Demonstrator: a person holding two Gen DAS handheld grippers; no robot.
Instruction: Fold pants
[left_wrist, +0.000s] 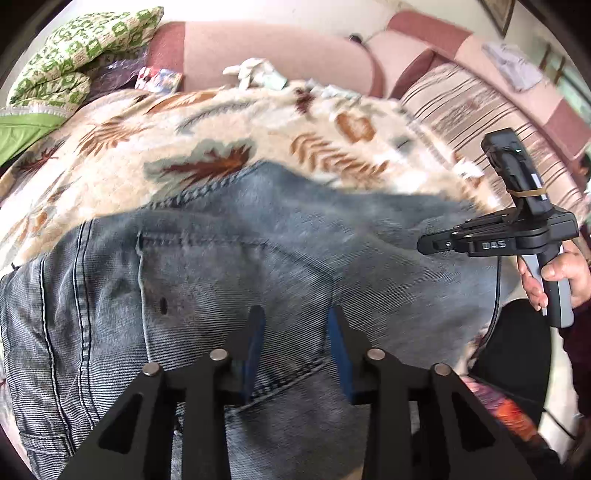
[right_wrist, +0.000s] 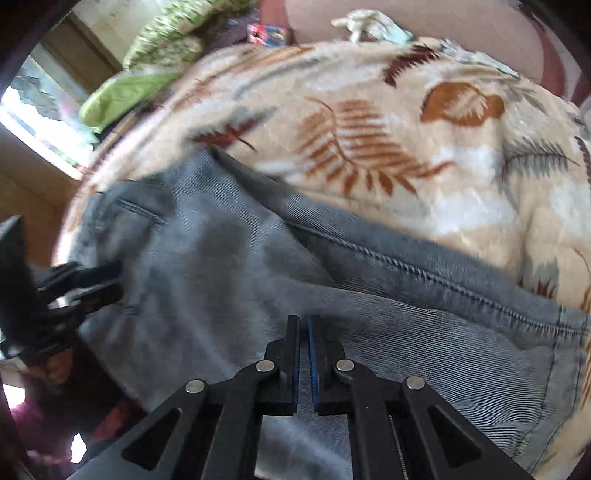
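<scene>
Grey-blue jeans (left_wrist: 236, 266) lie across a cream blanket with leaf print (left_wrist: 207, 122). They also show in the right wrist view (right_wrist: 236, 266) on the blanket (right_wrist: 406, 147). My left gripper (left_wrist: 295, 317) is open just above the jeans near the seat seam, holding nothing. My right gripper (right_wrist: 303, 323) has its jaws nearly together, over the jeans, with nothing clearly between them. The right gripper also shows in the left wrist view (left_wrist: 424, 243) at the right, above the pant legs. The left gripper shows blurred at the left edge of the right wrist view (right_wrist: 110, 280).
A pink striped sofa back (left_wrist: 277, 51) runs behind the blanket. A green patterned pillow (left_wrist: 81, 48) lies at the far left. White cloth items (left_wrist: 255, 72) sit at the blanket's far edge. A dark bag (left_wrist: 517, 354) stands at the right, below the blanket edge.
</scene>
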